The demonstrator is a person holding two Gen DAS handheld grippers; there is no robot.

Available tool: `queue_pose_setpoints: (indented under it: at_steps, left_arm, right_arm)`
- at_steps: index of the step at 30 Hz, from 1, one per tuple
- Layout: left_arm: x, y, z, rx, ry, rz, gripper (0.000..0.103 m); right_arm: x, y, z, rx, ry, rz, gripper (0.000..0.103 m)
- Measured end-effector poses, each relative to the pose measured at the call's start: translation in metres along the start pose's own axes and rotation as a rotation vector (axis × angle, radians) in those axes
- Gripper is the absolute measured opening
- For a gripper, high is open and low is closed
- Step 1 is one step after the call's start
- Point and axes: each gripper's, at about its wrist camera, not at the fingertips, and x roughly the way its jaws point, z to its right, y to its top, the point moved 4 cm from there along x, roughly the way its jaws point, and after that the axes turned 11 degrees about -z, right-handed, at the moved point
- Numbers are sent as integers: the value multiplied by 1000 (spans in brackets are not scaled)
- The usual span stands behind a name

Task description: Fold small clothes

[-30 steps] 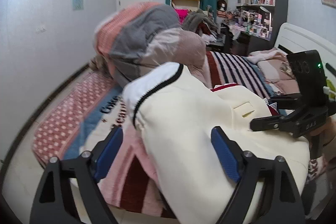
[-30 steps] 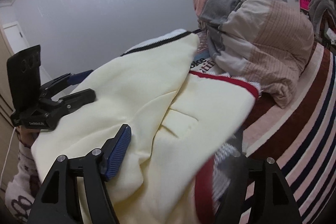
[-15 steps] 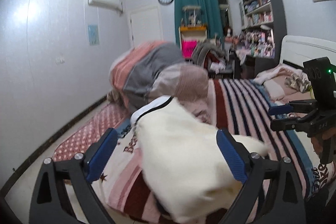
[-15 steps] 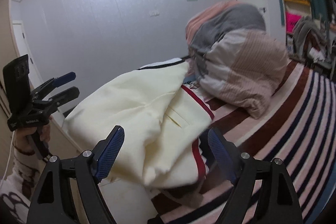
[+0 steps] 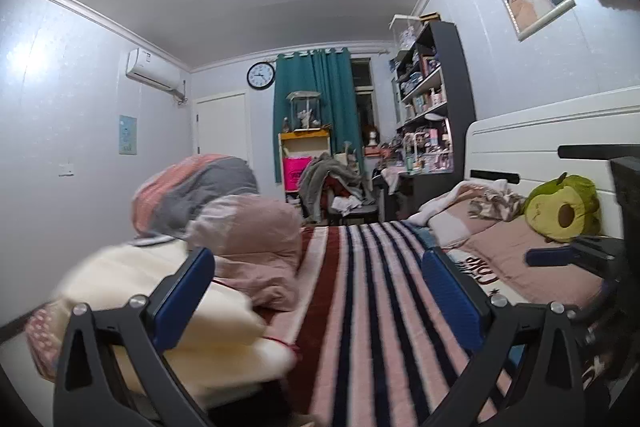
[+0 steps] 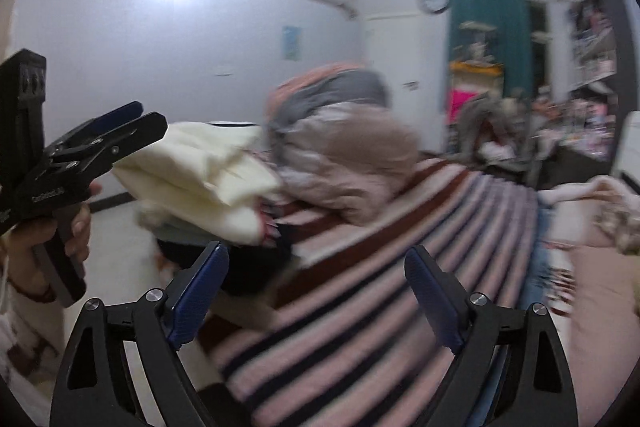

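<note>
At lower left of frame, folded cream fleece garment (image 5: 160, 307) released; left gripper (image 5: 320, 291) and right gripper (image 6: 316, 291) opening, empty. Next: fetch another garment.

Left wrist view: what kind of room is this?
A lived-in bedroom, most likely. A bed with a striped blanket and white headboard, a plush toy by the pillows, and a crowded bookshelf beside a teal curtain.
</note>
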Motion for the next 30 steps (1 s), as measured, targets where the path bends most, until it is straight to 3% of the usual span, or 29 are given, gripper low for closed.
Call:
queue_pose_setpoints:
  at_steps: [5, 7, 9, 15, 30]
  left_arm:
    - [17, -30, 51, -42, -54, -14, 102]
    - [25, -40, 67, -57, -82, -42, 102]
    - [31, -47, 77, -60, -90, -64, 102]
    - [38, -59, 96, -47, -92, -100, 102]
    - [37, -62, 94, -49, -69, -113, 102]
  right_arm:
    - [-23, -46, 31, 33, -251, 29, 96]
    - [-27, -59, 42, 57, -304, 26, 102]
    - [-31, -70, 51, 81, -347, 21, 102]
    - [-40, -85, 64, 132, -391, 28, 102]
    - [-50, -93, 61, 137, -365, 44, 102]
